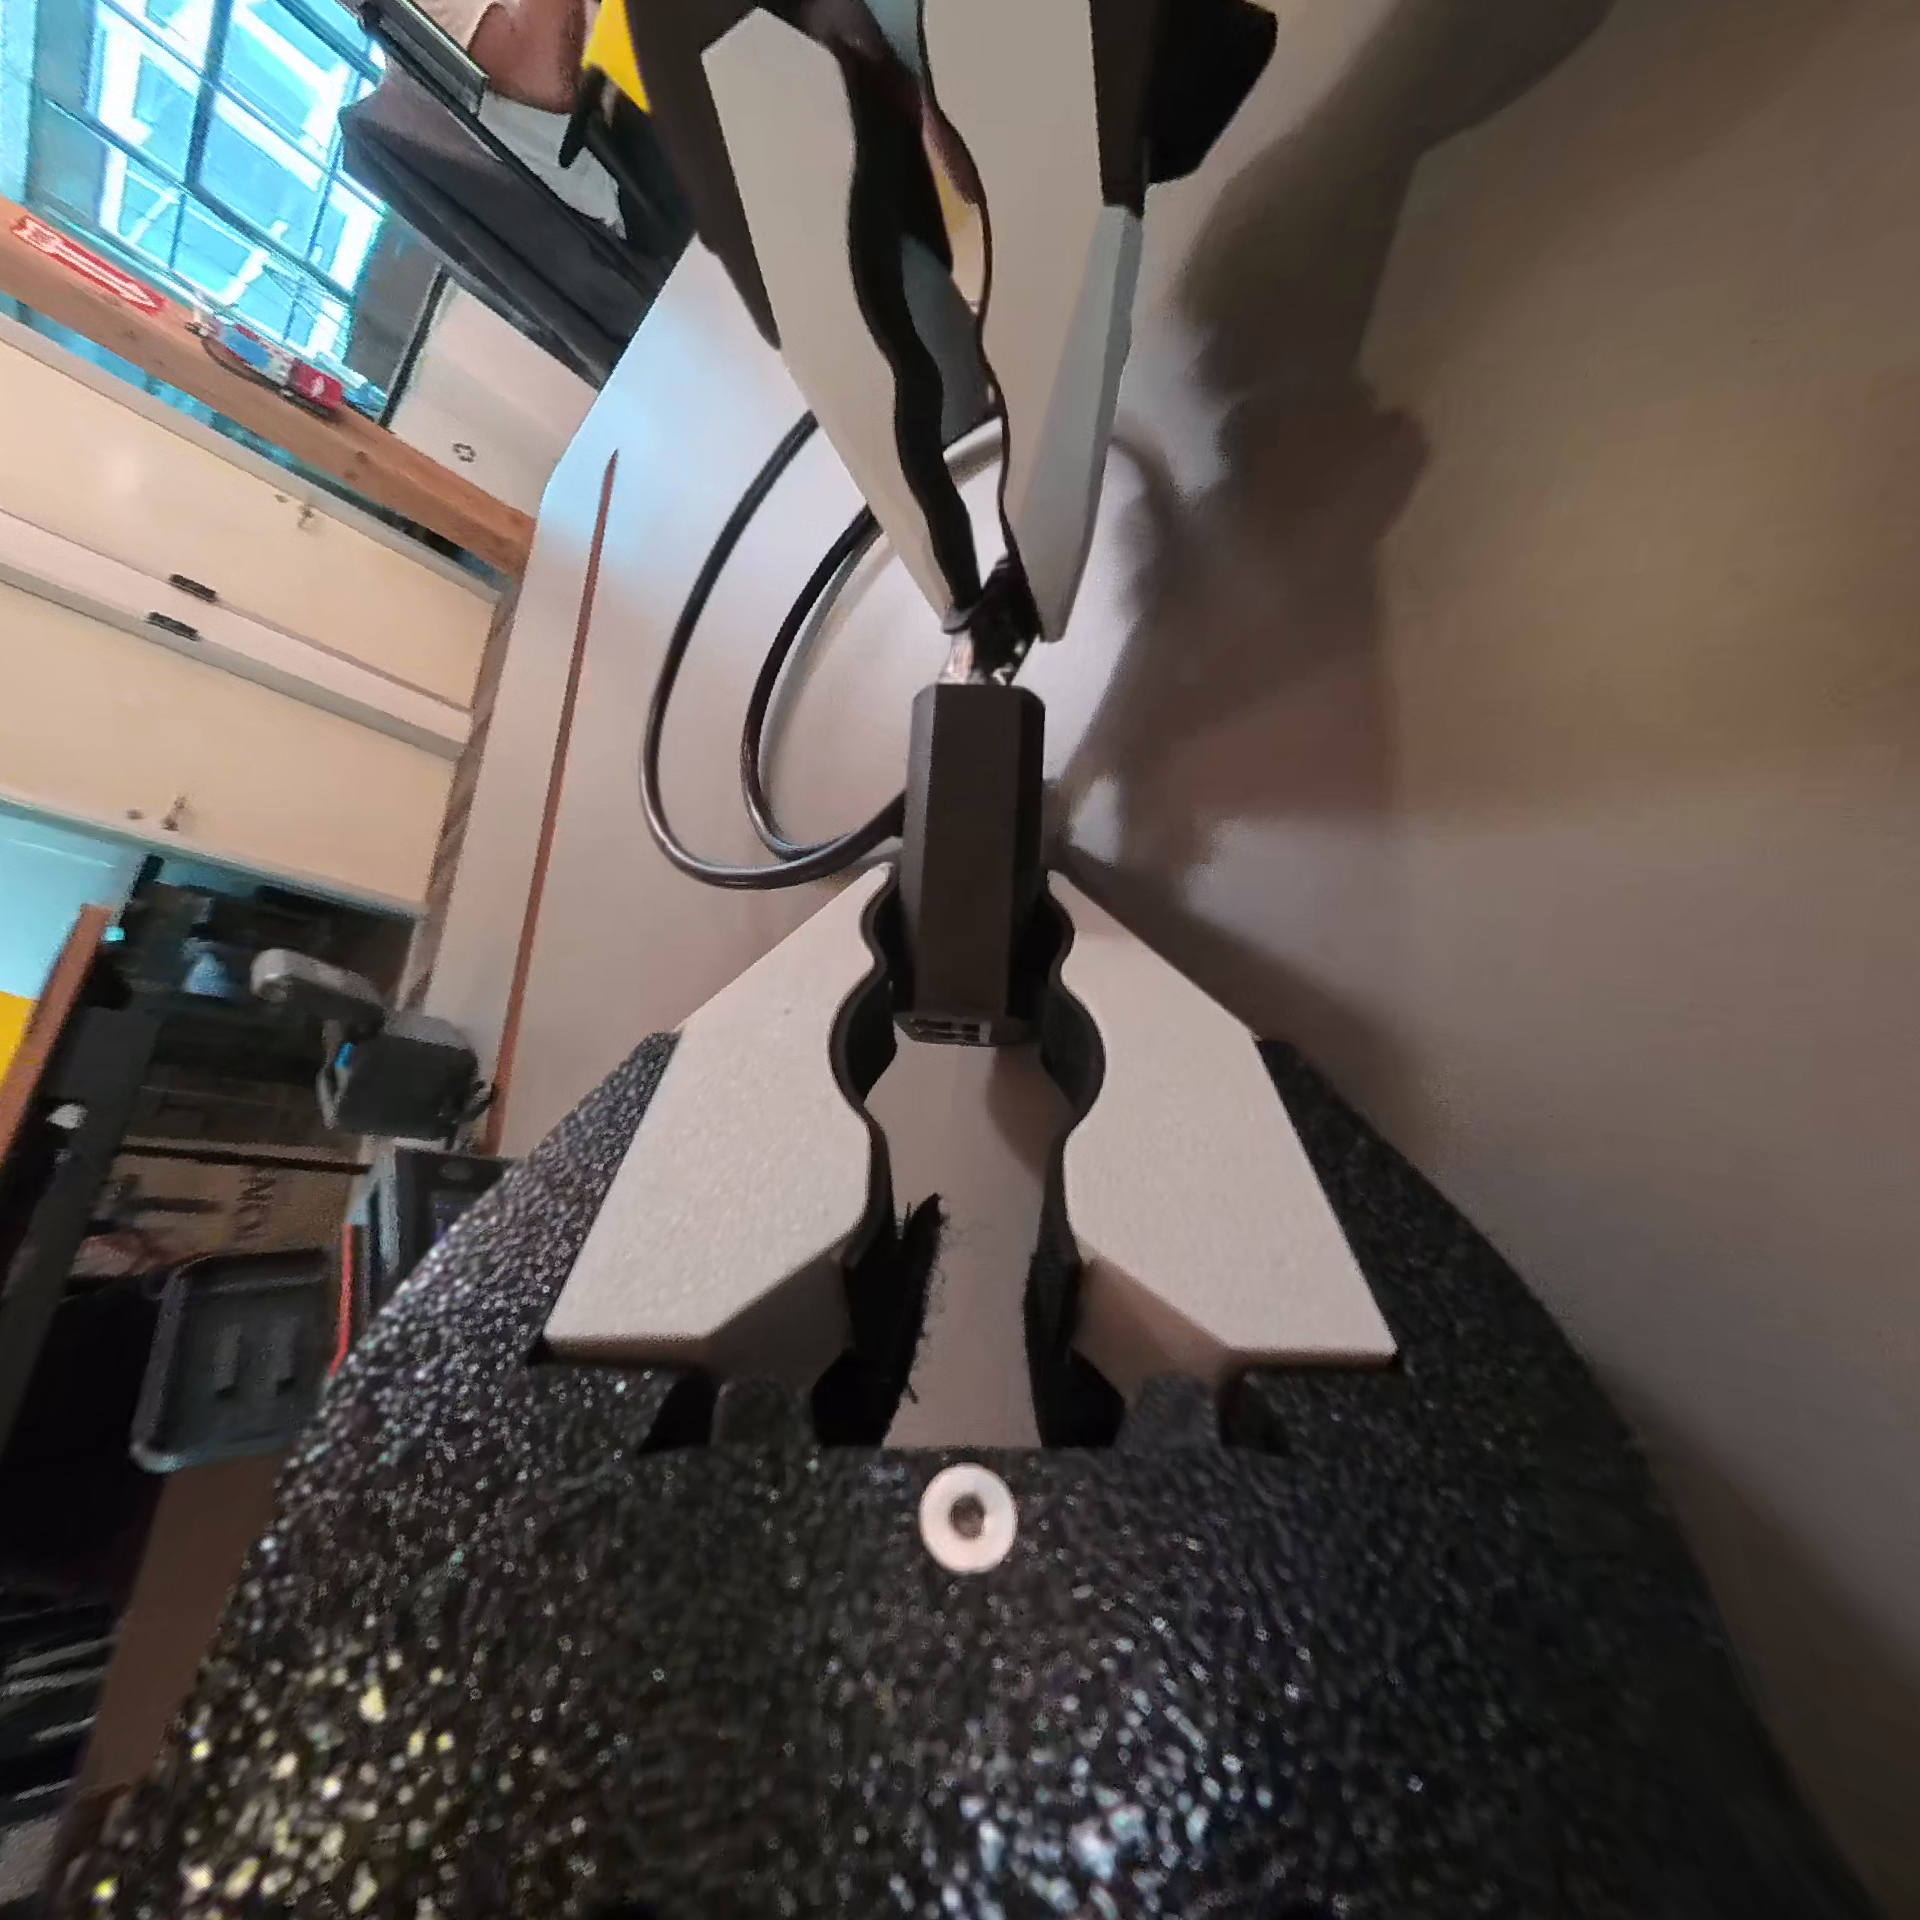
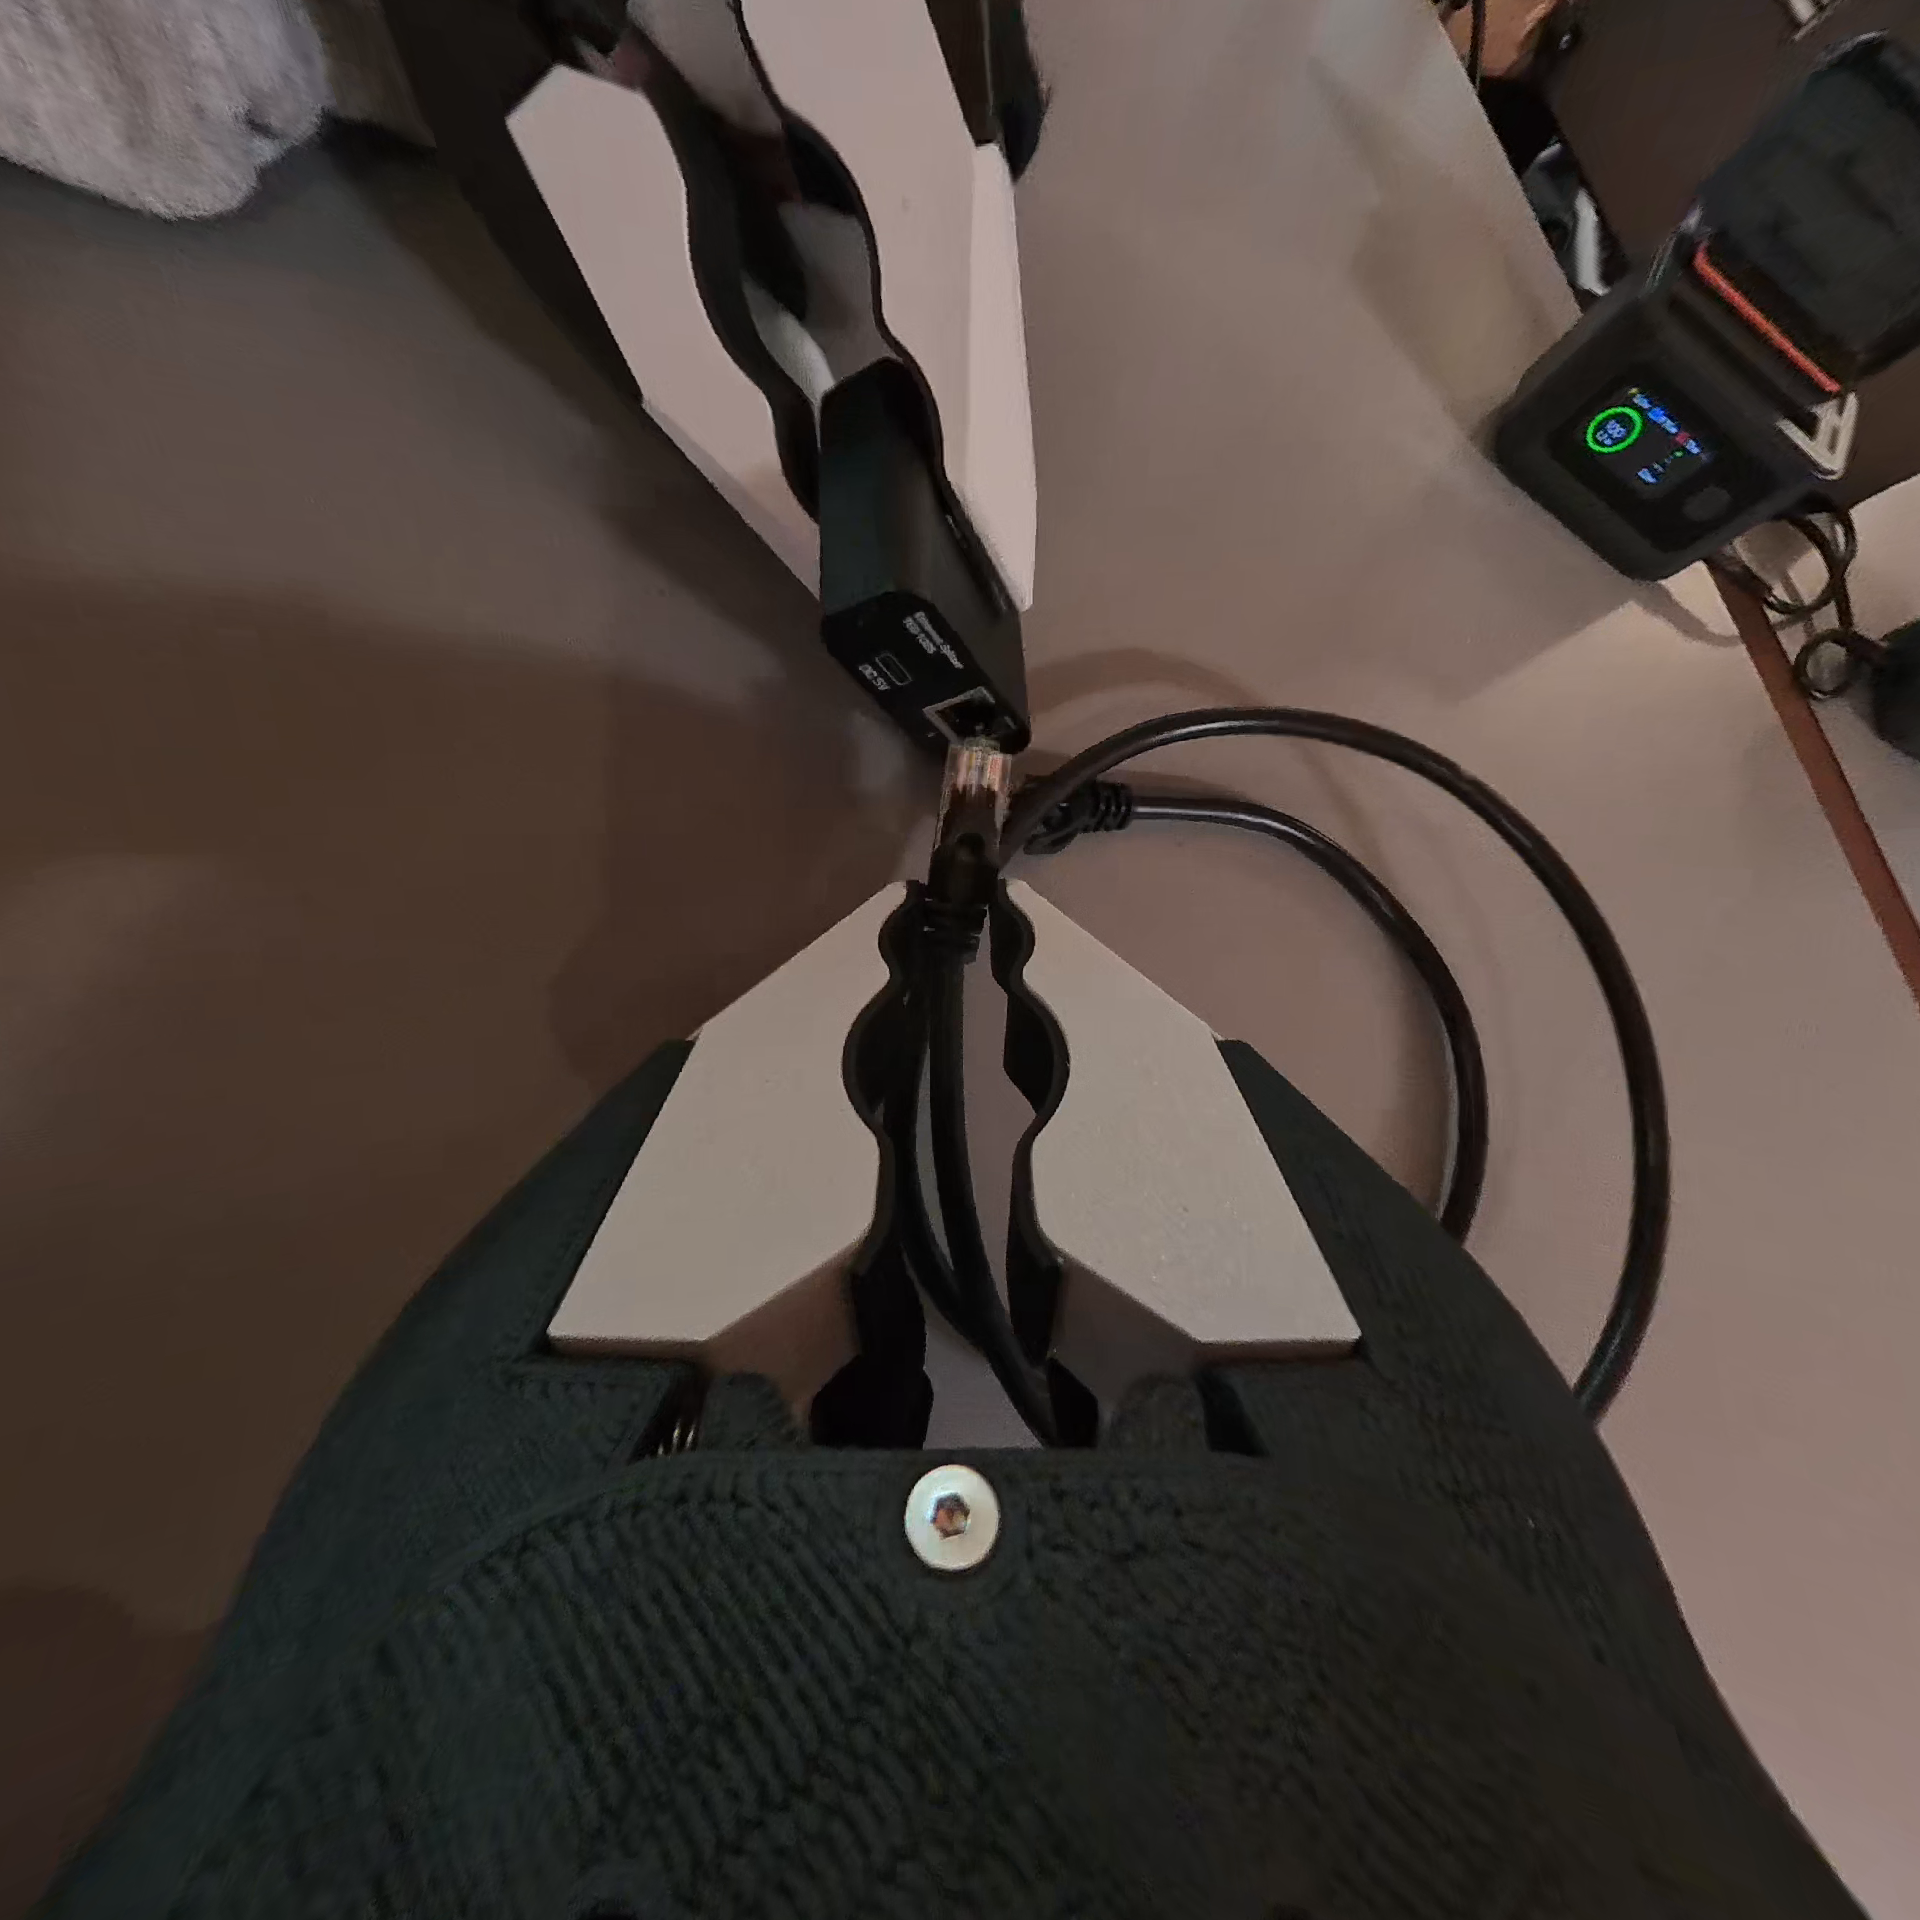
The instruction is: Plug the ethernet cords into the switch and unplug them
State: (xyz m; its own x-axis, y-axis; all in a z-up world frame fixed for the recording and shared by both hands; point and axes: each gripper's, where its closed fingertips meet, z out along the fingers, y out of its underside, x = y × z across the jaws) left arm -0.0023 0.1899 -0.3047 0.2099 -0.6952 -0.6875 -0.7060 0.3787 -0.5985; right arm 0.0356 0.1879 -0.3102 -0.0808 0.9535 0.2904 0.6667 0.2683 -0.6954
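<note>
The left tongs were clamped on the small black switch, holding it clear of the pale worktop with its port end pointing away towards the other tool. The right tongs were closed around the boot of a black ethernet cord, whose clear plug stood just at the mouth of the switch's port. From the right wrist view the plug tip appeared to touch the opening, though whether it had entered at all was hard to tell. A second plug of the looped cable lay just beside it on the worktop.

The step in hand was judged to be the insertion. To do it well, the plug's long axis needed to line up squarely with the port, since it sat slightly askew; the latch tab had to face the notch side. A straight, steady push along the switch's length, with the left tongs bracing against it, would seat it until the latch caught. Twisting risked jamming the contacts.
</note>
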